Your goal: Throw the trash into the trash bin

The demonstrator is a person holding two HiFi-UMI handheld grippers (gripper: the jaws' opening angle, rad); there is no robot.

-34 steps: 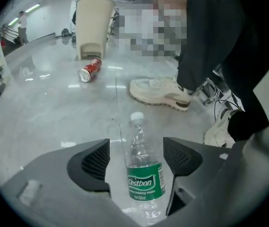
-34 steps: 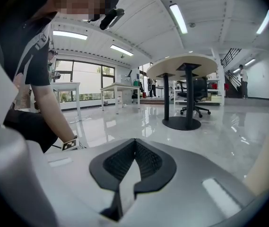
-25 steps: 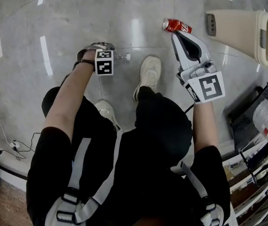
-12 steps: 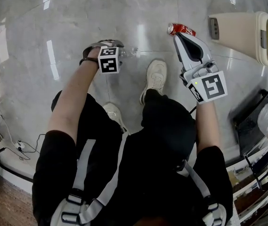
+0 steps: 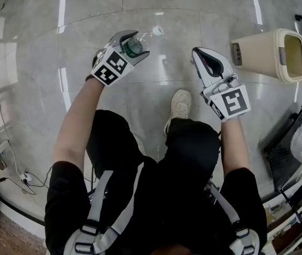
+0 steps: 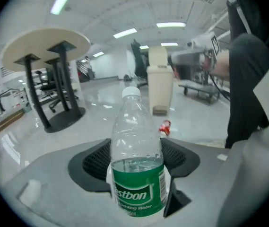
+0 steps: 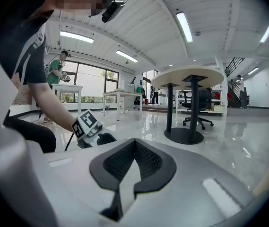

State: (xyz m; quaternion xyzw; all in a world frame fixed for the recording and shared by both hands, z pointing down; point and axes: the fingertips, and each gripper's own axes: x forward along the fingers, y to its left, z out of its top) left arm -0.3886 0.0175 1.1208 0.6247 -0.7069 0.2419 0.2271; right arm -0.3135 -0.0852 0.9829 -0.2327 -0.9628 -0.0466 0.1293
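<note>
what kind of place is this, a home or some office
Most likely an open-plan office or lab hall, not a home: a wide glossy floor, a round pedestal table with an office chair behind it, and long ceiling strip lights.

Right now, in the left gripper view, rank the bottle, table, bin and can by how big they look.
Bottle and table: about alike, and the bottle sits right at the camera, so those two stay unranked.
Then the bin.
Smallest, the can.

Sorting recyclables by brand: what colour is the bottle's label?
Green with white lettering; the label shows best in the left gripper view.
</note>
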